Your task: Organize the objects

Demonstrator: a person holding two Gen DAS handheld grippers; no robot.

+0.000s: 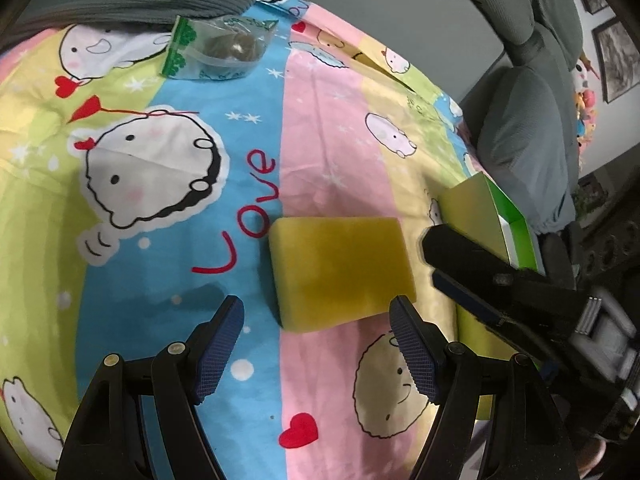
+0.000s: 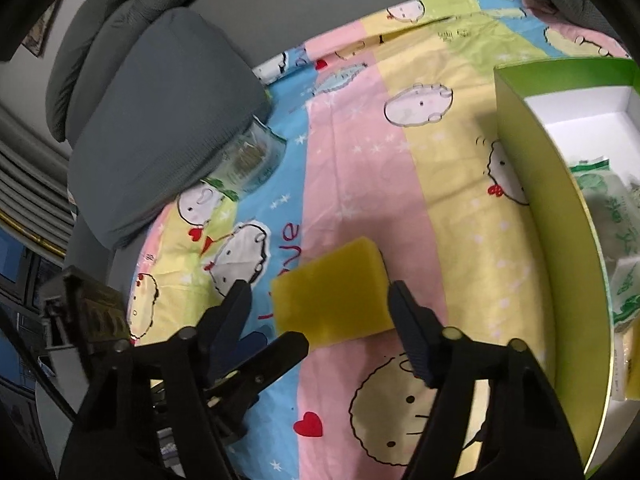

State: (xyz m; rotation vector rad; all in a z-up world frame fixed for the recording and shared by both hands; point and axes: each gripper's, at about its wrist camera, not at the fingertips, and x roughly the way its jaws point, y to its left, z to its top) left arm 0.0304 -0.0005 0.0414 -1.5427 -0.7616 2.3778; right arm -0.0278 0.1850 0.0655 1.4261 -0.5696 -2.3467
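Note:
A yellow sponge (image 1: 340,270) lies flat on the cartoon bedsheet (image 1: 160,120). My left gripper (image 1: 316,312) is open just in front of the sponge, its right finger near the sponge's near corner. The sponge also shows in the right wrist view (image 2: 332,304). My right gripper (image 2: 316,292) is open, its fingers either side of the sponge's near edge, apart from it. A green box (image 2: 560,208) with a white inside stands to the right and holds plastic packets (image 2: 612,216). A clear bag (image 1: 224,50) with a dark round thing lies far back.
Grey cushions (image 2: 160,120) stand along the back and left of the sheet. The green box also shows in the left wrist view (image 1: 484,216), behind the right gripper (image 1: 480,272). The left gripper's finger (image 2: 256,364) crosses the right wrist view at lower left.

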